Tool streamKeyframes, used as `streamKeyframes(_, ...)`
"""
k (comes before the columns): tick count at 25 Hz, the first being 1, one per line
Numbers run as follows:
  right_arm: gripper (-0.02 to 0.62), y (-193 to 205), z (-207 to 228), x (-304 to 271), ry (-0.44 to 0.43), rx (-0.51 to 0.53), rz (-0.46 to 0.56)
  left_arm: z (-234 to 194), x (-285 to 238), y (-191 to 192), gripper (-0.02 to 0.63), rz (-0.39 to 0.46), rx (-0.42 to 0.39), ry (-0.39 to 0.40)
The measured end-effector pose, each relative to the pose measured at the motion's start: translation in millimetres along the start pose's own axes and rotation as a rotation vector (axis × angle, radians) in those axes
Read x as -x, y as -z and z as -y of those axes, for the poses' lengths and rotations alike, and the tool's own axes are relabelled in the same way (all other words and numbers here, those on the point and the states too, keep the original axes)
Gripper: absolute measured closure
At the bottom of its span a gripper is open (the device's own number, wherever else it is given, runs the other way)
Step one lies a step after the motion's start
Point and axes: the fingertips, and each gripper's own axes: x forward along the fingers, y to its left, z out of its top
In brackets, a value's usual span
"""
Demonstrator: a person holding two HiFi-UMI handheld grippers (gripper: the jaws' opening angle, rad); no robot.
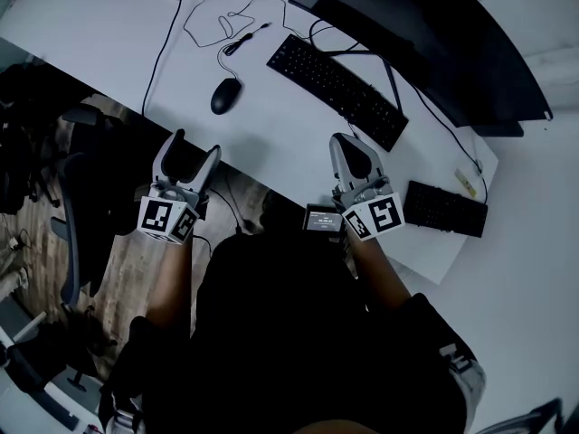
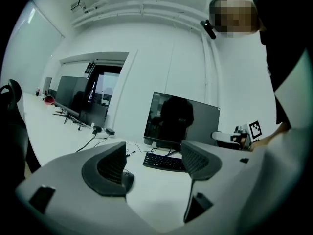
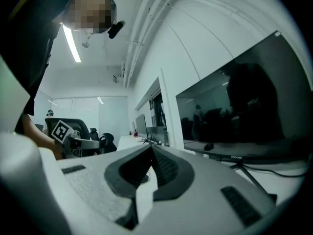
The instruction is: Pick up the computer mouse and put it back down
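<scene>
Computer mouse (image 1: 225, 95) rests on white desk (image 1: 271, 138) near keyboard (image 1: 336, 90), above wood floor (image 1: 122, 269).

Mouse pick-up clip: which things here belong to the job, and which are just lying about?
Job: computer mouse; left tool, open, nearer the mouse.
Lying about: keyboard; monitor; small keyboard at the desk edge; right tool, shut and empty.

White desk (image 1: 280, 138) carrying a black computer mouse (image 1: 226, 95) at left, a black keyboard (image 1: 337, 89) before a dark monitor (image 1: 425, 34), a smaller keyboard (image 1: 445, 209) at right, and a black cable (image 1: 165, 43) beyond the mouse.
</scene>
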Motion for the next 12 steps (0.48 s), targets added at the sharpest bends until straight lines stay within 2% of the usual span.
streamKeyframes(4, 0.592, 16, 22, -19, -0.002, -0.046, -0.027, -9, -33, -6, 0.275, -0.002, 0.048, -0.013)
streamKeyframes(12, 0.592, 41, 42, -47, -0.027, -0.108, -0.052, -27, -82, 8, 0.273, -0.122, -0.031, -0.039)
